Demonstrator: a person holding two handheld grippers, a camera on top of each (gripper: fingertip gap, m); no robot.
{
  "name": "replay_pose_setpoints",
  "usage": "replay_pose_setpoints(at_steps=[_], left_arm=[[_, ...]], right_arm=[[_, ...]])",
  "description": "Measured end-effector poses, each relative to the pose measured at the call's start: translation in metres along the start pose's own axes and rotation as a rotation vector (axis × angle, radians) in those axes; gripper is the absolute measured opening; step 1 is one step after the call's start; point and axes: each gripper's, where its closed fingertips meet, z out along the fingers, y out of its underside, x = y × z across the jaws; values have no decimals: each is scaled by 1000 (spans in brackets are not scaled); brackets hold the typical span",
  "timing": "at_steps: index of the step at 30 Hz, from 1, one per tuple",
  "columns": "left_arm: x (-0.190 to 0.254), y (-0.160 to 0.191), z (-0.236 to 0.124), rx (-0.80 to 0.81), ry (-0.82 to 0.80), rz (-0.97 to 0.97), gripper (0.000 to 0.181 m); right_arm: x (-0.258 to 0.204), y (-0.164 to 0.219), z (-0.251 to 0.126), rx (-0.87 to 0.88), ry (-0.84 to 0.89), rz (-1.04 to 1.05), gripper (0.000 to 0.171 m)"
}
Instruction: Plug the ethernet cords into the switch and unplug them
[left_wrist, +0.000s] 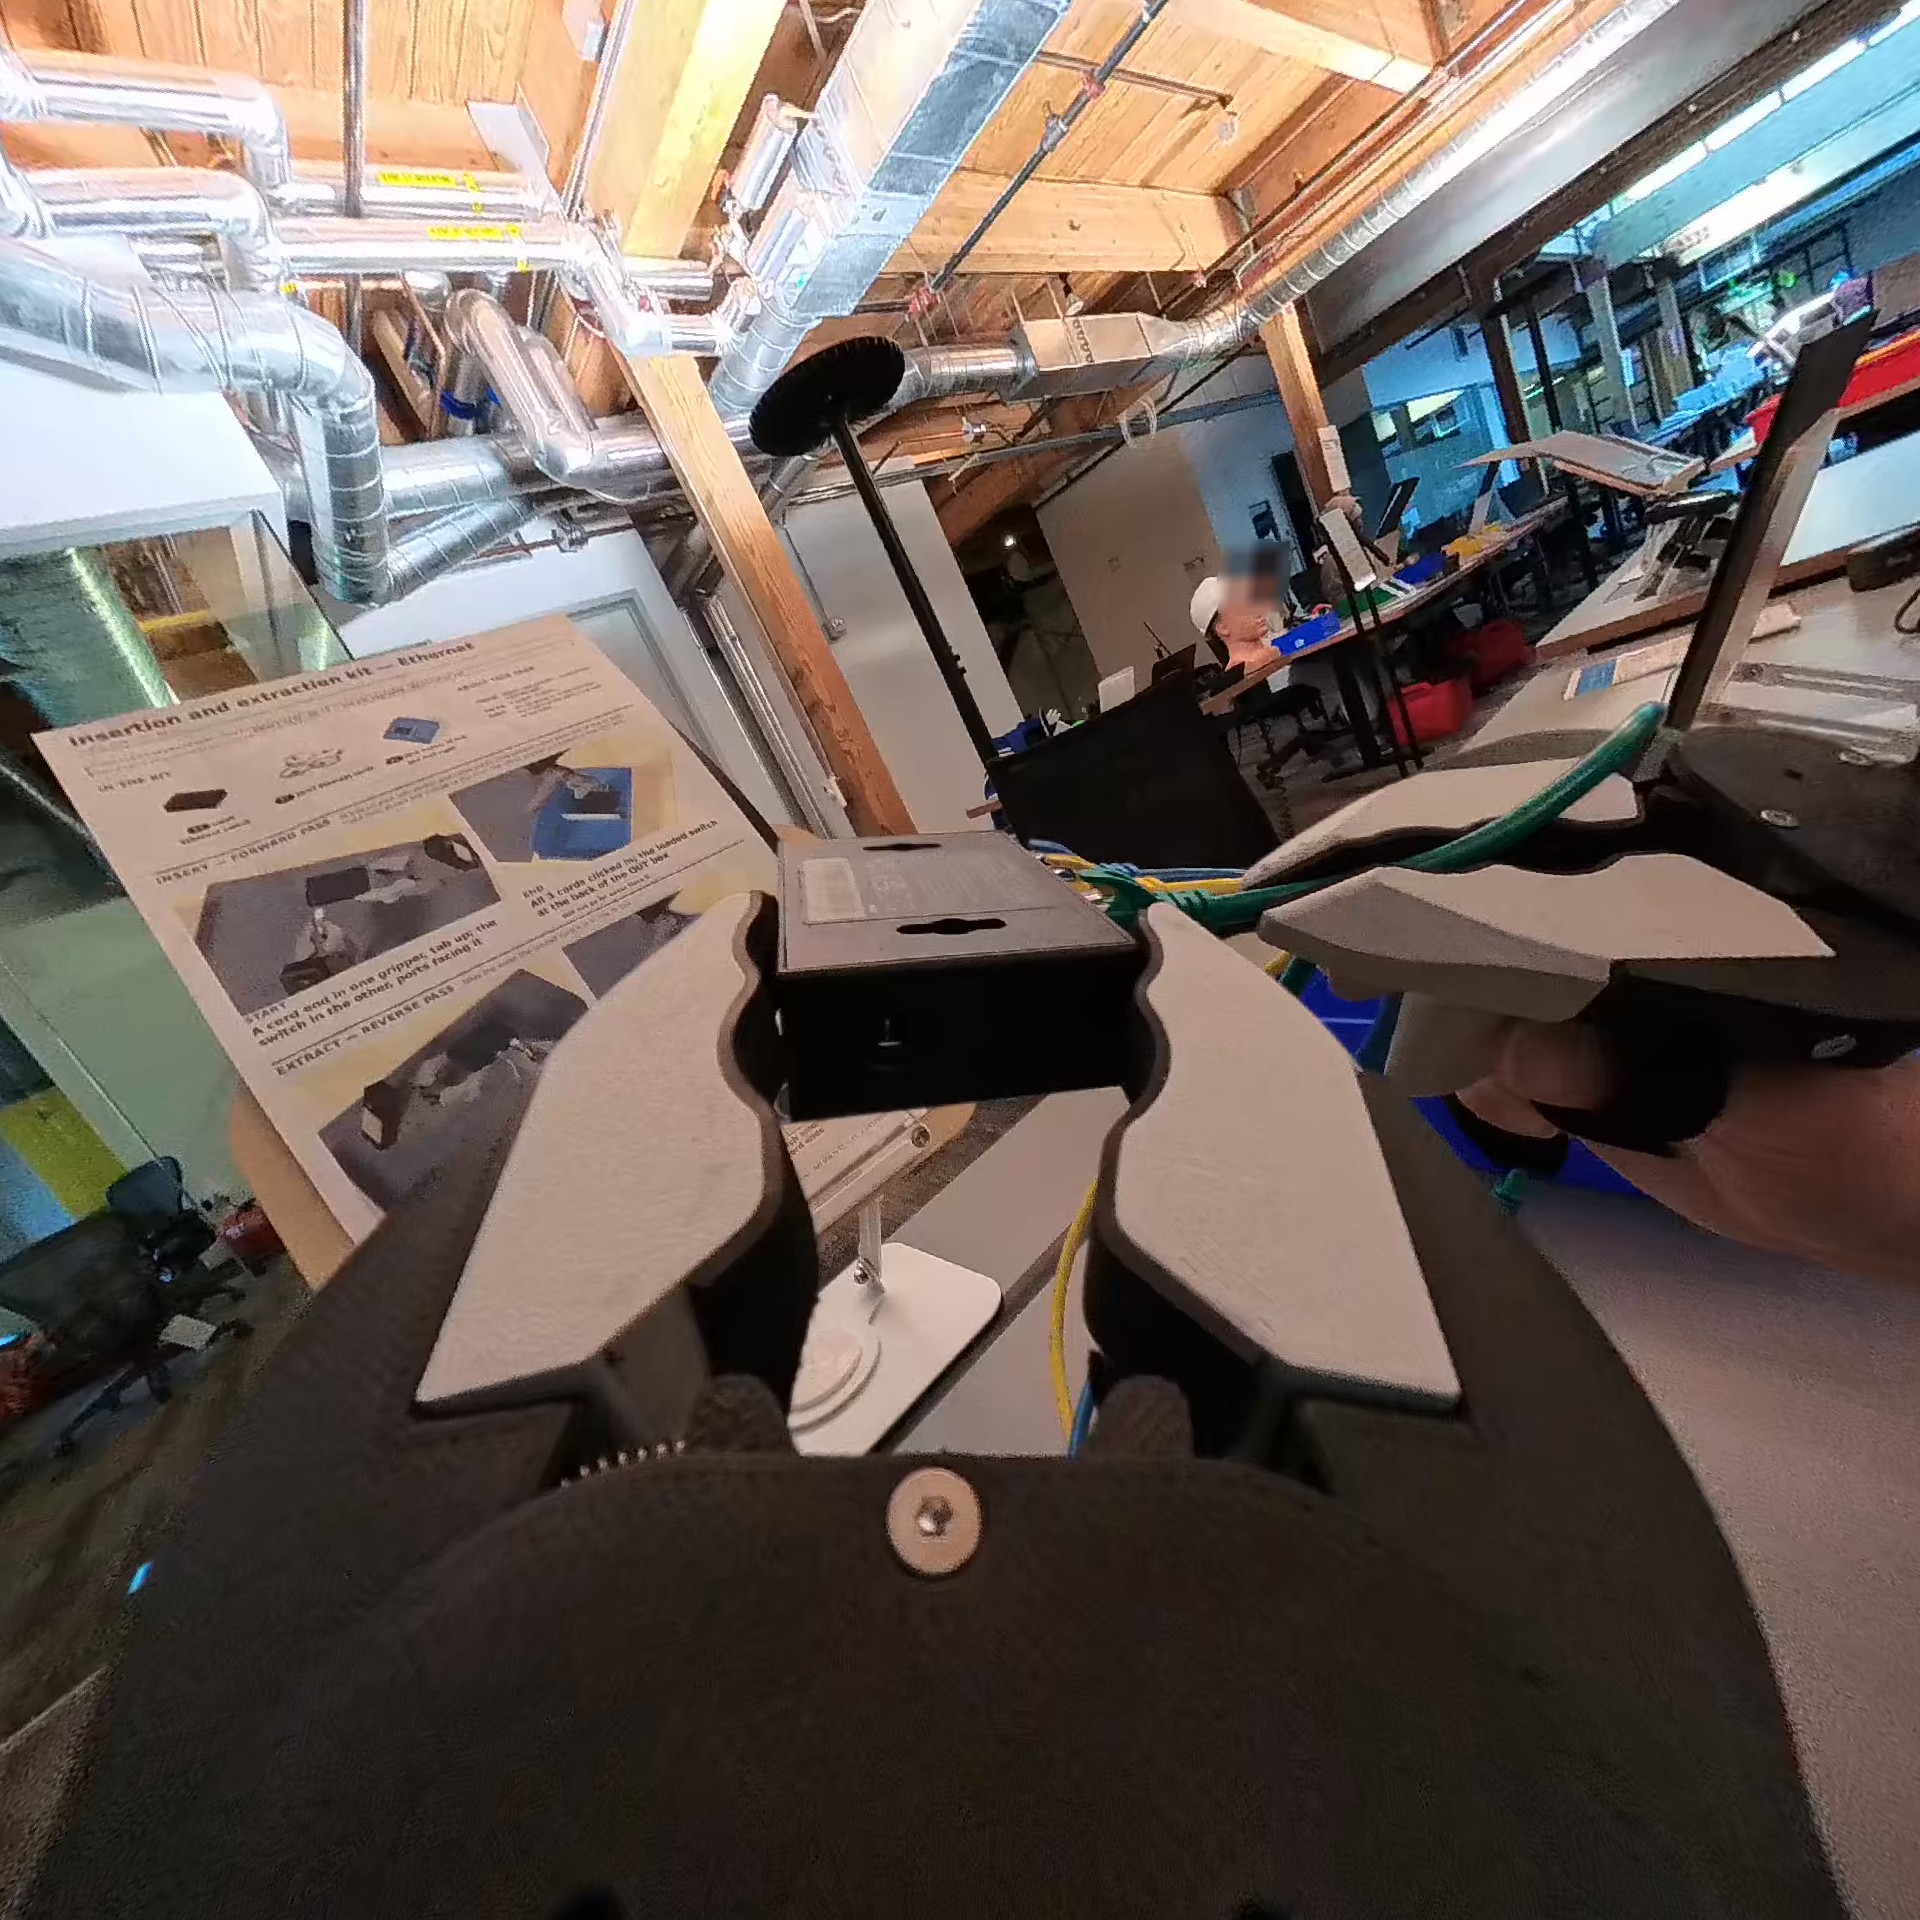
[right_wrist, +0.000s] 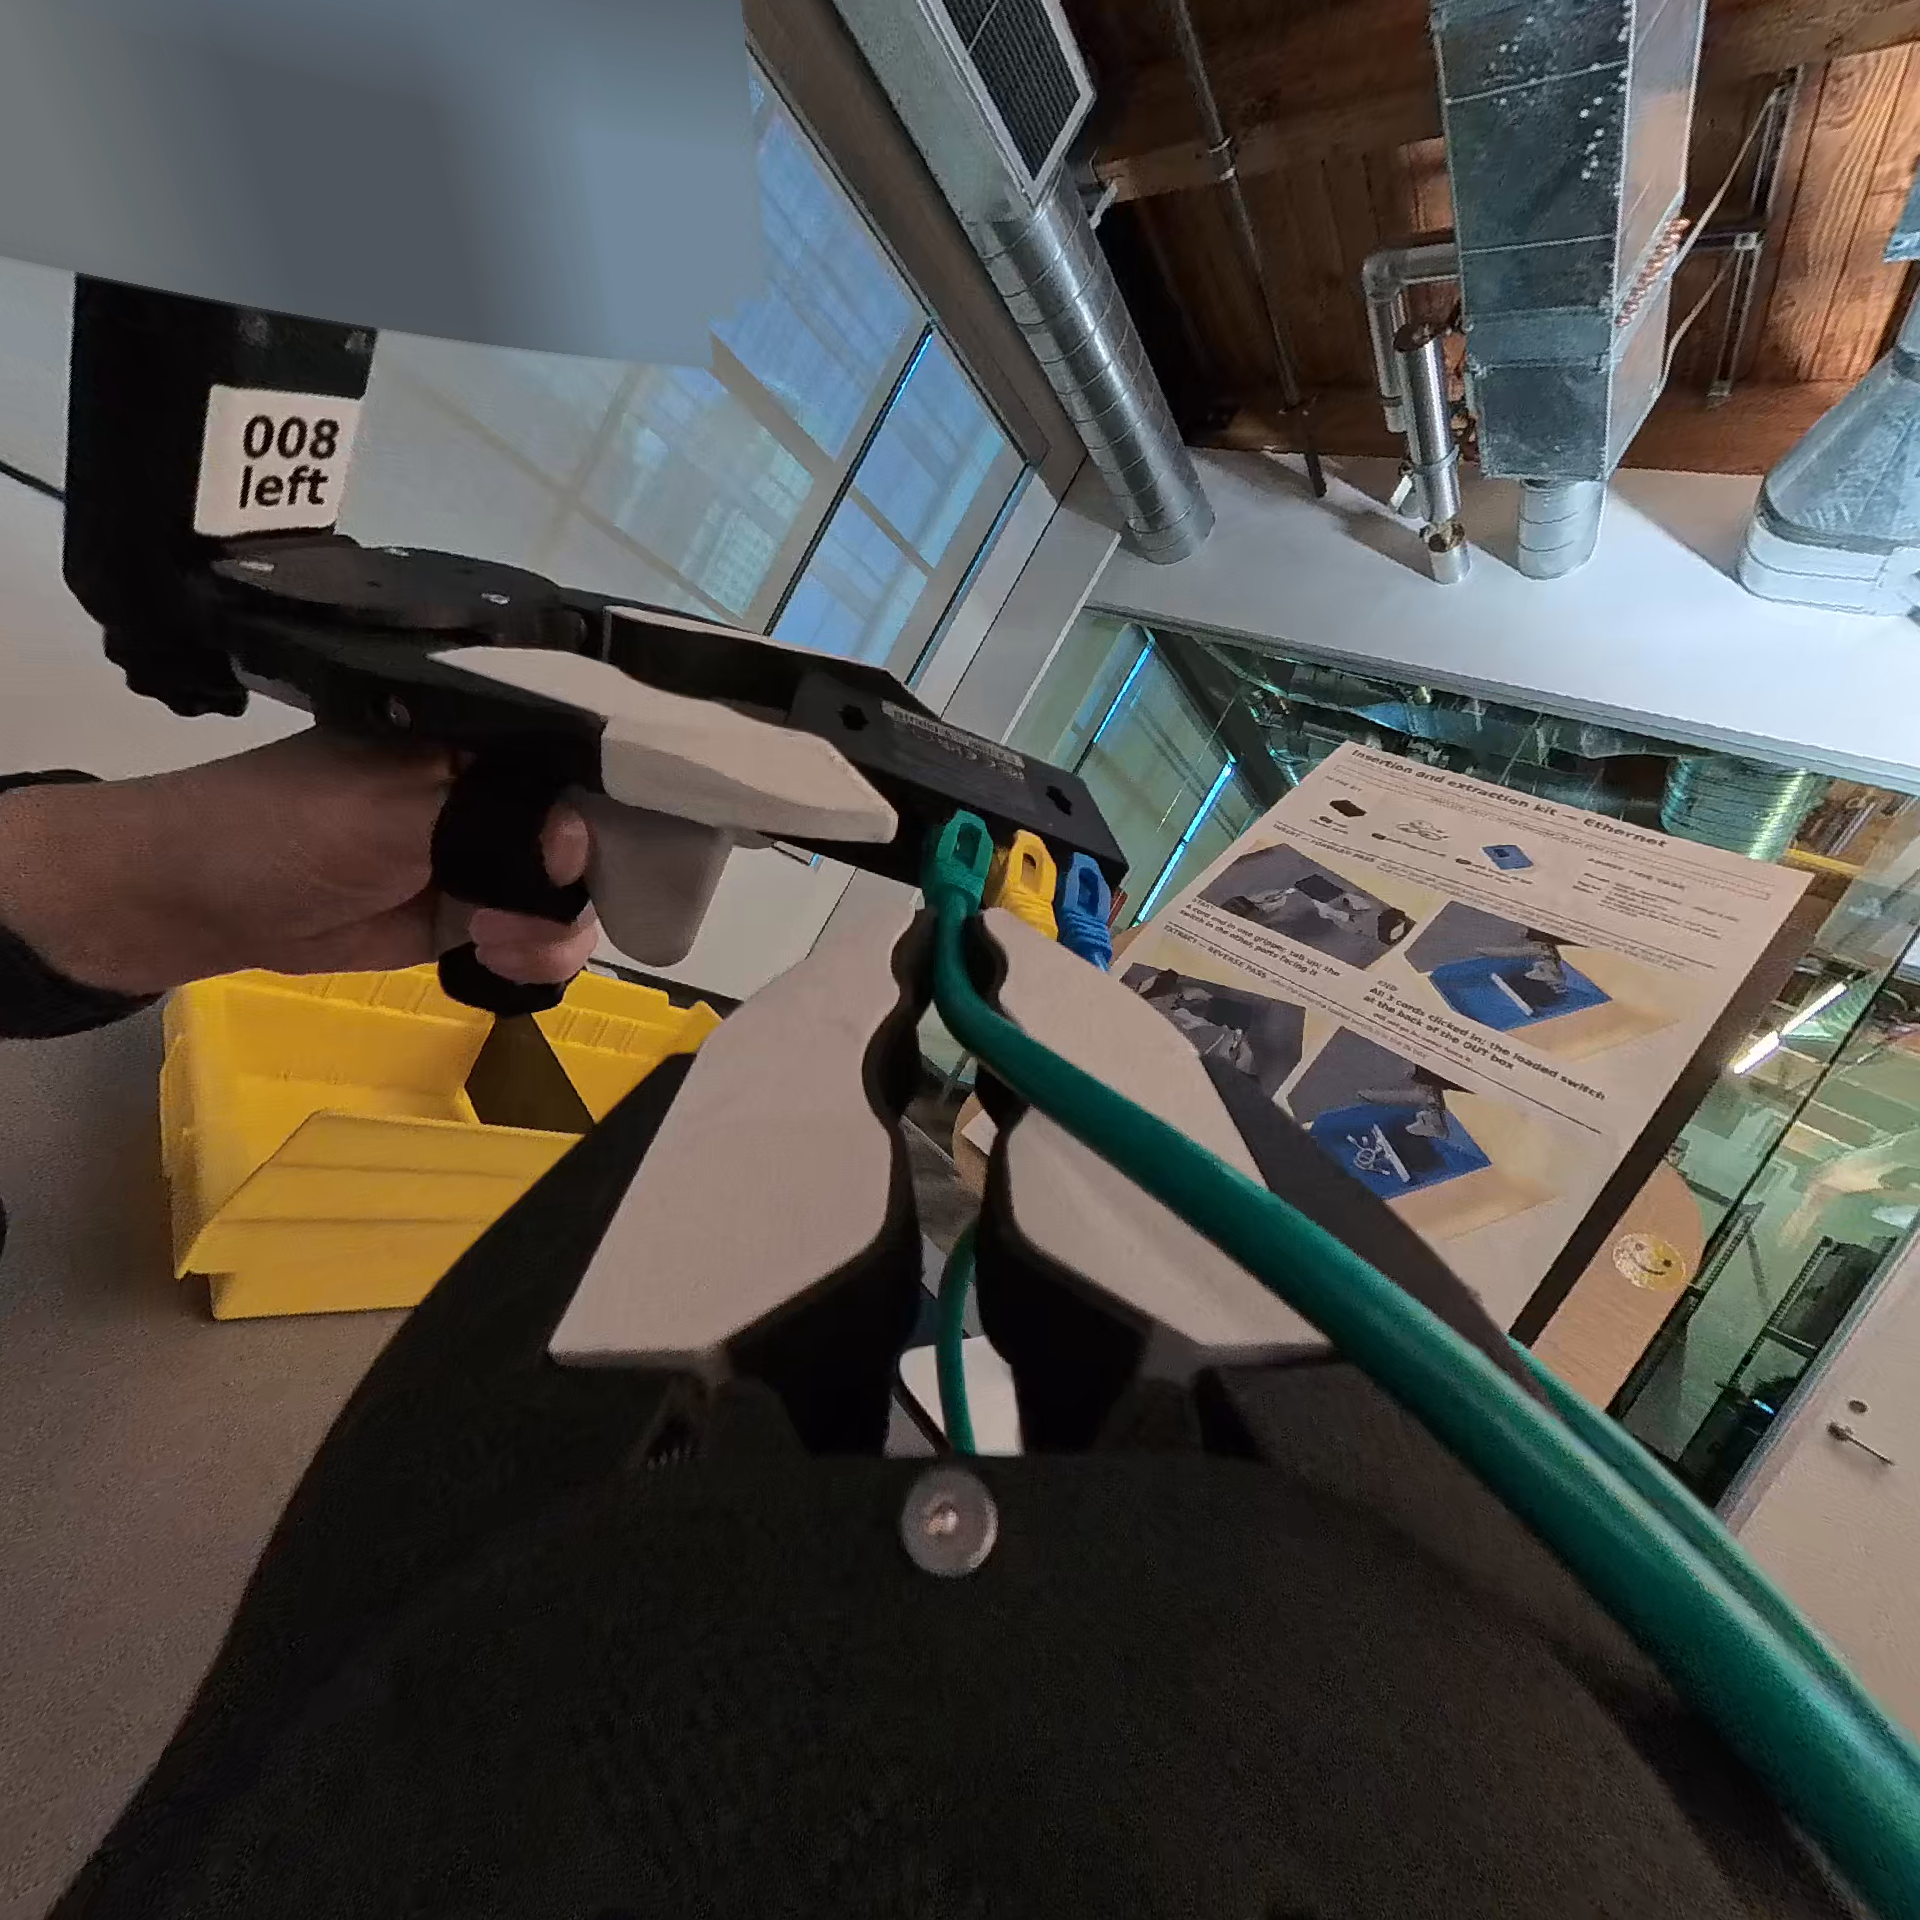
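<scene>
My left gripper (left_wrist: 945, 935) is shut on the black switch (left_wrist: 935, 935) and holds it in the air, underside up. In the right wrist view the switch (right_wrist: 966, 764) has green (right_wrist: 961, 847), yellow (right_wrist: 1027, 864) and blue (right_wrist: 1086, 896) plugs seated in its ports. My right gripper (right_wrist: 945, 925) is shut on the green cord (right_wrist: 1299, 1247) just behind its plug. The right gripper also shows in the left wrist view (left_wrist: 1278, 894), to the right of the switch, with the green cord (left_wrist: 1538, 831) between its fingers.
A printed instruction sheet (left_wrist: 395, 894) on a stand is behind the switch. A yellow bin (right_wrist: 364, 1132) sits on the grey table (right_wrist: 125, 1455). A blue bin (left_wrist: 1455, 1112) lies under my right hand. A black pole with a disc (left_wrist: 831, 395) rises behind.
</scene>
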Motion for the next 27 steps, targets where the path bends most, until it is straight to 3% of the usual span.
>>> replay_pose_setpoints(at_steps=[15,27], left_arm=[[3,-9,-6,32,10,-21,63],[3,-17,-5,78,1,-165,63]], right_arm=[[-6,-12,1,19,-17,-13,6],[-6,-17,3,19,4,-25,6]])
